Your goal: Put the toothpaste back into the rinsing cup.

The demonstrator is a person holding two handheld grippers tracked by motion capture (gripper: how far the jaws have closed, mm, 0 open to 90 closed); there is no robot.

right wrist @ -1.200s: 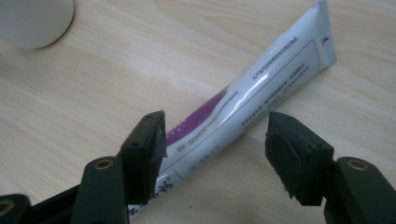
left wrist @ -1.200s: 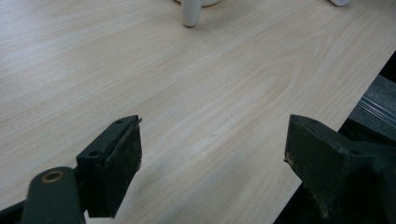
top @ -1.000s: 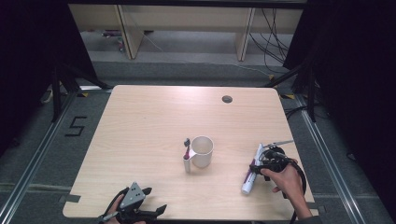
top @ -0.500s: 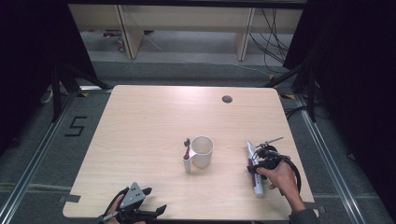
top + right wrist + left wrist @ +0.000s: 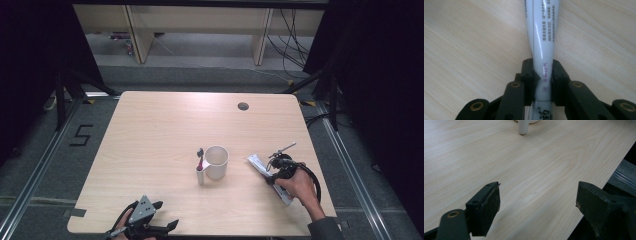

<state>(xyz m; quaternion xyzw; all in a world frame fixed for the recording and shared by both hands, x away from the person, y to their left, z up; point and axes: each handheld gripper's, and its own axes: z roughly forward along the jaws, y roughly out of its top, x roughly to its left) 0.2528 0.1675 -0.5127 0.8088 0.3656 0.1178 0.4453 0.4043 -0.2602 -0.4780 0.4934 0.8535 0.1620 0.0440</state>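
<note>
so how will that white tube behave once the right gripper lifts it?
Probably soft: the white tube already looks pinched narrow where the right gripper, whose jaws have just been closing, clamps it. Its glossy skin may slip. The long free end toward the mug could sag slightly.

A mug (image 5: pixel 217 161) is set near the middle of the table (image 5: pixel 160 130), with a toothbrush (image 5: pixel 200 159) leaned against its left side. To the right of the mug, apart from it, a tube (image 5: pixel 259 165) is laid flat on the tabletop, and the right gripper (image 5: pixel 274 176) is placed over its near part. The left gripper (image 5: pixel 150 224) is found at the near edge, left of the mug and well apart from it. A small hole (image 5: pixel 243 106) is set near the far edge.
</note>
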